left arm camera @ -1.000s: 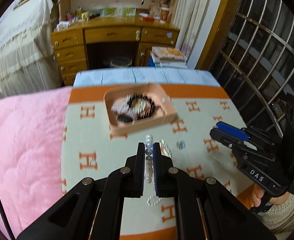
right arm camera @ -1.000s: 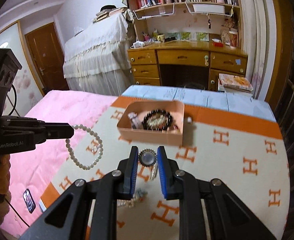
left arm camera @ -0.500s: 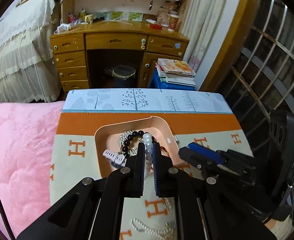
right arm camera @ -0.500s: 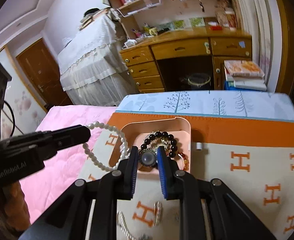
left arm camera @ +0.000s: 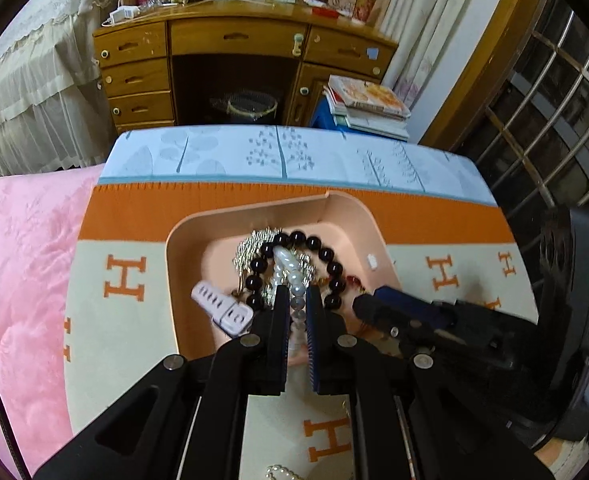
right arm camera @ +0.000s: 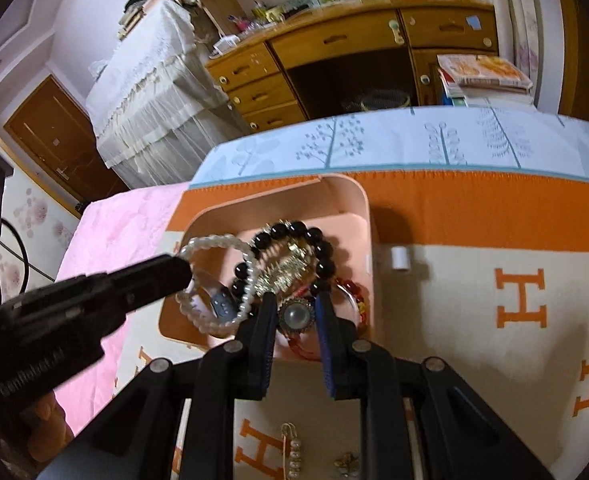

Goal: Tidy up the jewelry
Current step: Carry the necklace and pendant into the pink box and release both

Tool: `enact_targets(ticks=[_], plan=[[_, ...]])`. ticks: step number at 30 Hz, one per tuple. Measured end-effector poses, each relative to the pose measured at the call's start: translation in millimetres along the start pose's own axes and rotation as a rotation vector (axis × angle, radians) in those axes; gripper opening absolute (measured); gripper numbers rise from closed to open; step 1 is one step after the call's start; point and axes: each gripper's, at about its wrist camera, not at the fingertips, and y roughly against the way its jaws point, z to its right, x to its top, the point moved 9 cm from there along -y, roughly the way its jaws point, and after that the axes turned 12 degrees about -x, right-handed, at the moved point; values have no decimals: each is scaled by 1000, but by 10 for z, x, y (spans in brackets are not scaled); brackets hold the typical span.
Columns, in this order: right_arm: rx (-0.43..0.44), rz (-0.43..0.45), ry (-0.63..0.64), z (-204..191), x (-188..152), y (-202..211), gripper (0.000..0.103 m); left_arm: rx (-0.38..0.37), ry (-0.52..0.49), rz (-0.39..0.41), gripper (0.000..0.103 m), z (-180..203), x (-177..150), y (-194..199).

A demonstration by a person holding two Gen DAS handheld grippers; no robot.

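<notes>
The left gripper (left arm camera: 296, 304) has its jaws clamped on a pearl bracelet (right arm camera: 210, 280); the right gripper (right arm camera: 296, 312) is clamped on a round brooch (right arm camera: 295, 315) — both over the near edge of the pink tray (right arm camera: 364, 216), which holds a black bead bracelet (left arm camera: 326, 256) and a gold piece (right arm camera: 290, 266), toward the bed's far edge.

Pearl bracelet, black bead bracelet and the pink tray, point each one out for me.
pearl bracelet (right arm camera: 214, 242): right wrist view, top arc of its loop.
black bead bracelet (right arm camera: 314, 235): right wrist view, a bead on its upper arc.
pink tray (left arm camera: 254, 210): left wrist view, far rim.
</notes>
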Motion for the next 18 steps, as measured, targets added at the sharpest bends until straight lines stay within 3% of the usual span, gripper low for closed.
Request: enact_targets(ticks=[4, 18], plan=[[-3, -6, -7, 28, -19, -3, 20, -4, 2, -10, 20, -25, -82, 27], [-24, 33, 28, -17, -267, 426, 20, 11, -47, 17, 22, 128, -389, 559]])
